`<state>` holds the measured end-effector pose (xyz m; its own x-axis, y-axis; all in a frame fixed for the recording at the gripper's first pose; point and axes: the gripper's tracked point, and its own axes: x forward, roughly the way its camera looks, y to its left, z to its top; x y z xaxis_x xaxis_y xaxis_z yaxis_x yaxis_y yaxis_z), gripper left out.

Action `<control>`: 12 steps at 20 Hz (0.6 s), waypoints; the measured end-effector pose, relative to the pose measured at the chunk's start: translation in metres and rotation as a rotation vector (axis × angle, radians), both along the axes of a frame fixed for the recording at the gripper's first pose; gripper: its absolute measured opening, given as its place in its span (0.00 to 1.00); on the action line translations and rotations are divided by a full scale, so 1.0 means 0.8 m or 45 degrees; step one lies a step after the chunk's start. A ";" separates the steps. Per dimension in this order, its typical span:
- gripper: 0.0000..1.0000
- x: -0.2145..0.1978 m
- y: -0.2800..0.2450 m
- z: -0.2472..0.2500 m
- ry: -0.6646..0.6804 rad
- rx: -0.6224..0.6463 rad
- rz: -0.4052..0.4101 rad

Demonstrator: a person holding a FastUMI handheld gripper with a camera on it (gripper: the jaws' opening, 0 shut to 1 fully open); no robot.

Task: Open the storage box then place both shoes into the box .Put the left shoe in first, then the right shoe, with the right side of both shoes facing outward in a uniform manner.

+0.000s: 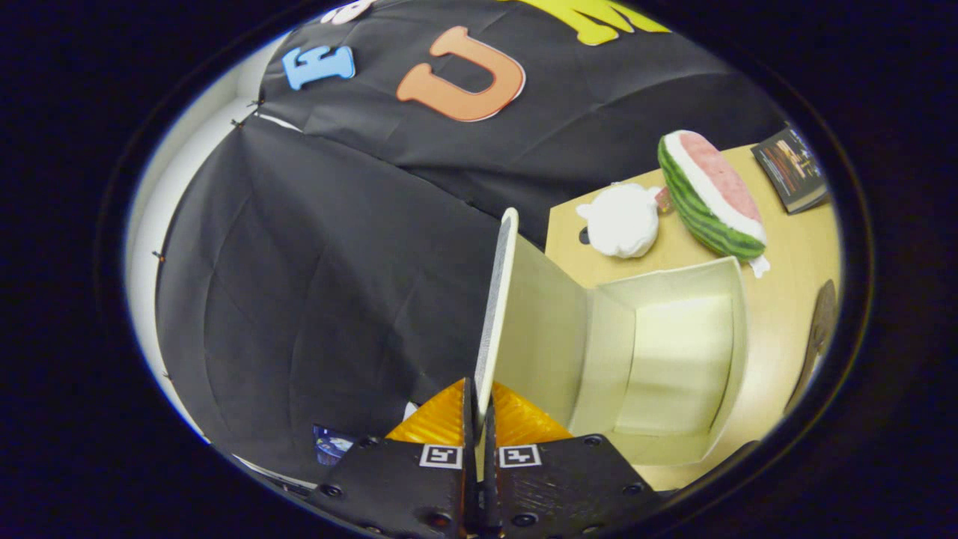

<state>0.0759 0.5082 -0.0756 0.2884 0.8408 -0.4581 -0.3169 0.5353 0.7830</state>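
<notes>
Step 1, opening: gripper (pixel 479 408) clamped on storage box (pixel 673 359) lid (pixel 498 299), raised. Next: release, fetch left shoe.

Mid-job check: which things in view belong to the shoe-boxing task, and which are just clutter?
Job:
- gripper, shut on the box's door
- cream storage box, interior empty
- its swung-open cream hinged door

Clutter:
- plush watermelon slice
- white plush toy
- dark booklet
- tan wooden table
</notes>
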 end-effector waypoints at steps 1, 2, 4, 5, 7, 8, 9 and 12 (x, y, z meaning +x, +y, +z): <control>0.15 -0.001 0.014 0.004 -0.043 -0.030 0.006; 0.26 -0.003 0.031 0.005 -0.087 -0.051 0.012; 0.48 -0.014 0.056 0.005 -0.120 -0.086 0.025; 0.60 -0.017 0.066 0.003 -0.120 -0.100 0.025; 0.78 -0.020 0.074 0.001 -0.116 -0.129 0.021; 0.78 -0.023 0.074 -0.004 -0.115 -0.130 0.022; 0.86 -0.023 0.072 -0.005 -0.118 -0.135 0.019; 0.95 -0.021 0.055 -0.003 -0.120 -0.136 -0.006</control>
<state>0.0591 0.5521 -0.0783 0.3382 0.7873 -0.5156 -0.3840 0.6156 0.6881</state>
